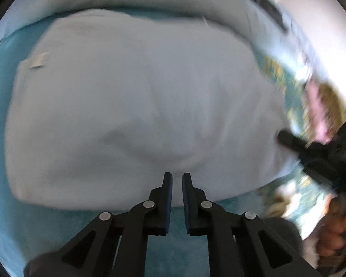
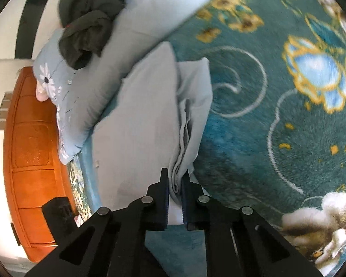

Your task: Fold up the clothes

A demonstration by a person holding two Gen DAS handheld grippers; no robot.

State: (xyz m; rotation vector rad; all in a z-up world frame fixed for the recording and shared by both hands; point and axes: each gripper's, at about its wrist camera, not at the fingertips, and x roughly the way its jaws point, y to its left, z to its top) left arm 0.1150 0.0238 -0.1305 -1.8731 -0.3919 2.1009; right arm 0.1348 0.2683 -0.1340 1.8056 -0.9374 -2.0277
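- I see a teal floral blanket (image 2: 253,120) spread over the bed, carrying everything.
- On it lies the pale grey garment (image 1: 136,106), folded into a broad, soft slab, with a small label near its far left corner.
- My right tool (image 2: 174,180) pinches the garment's layered near edge (image 2: 182,152), with creased plies stacked between its pads.
- My left tool (image 1: 177,177) is pressed nearly together at the garment's near edge; I cannot tell whether cloth is caught.
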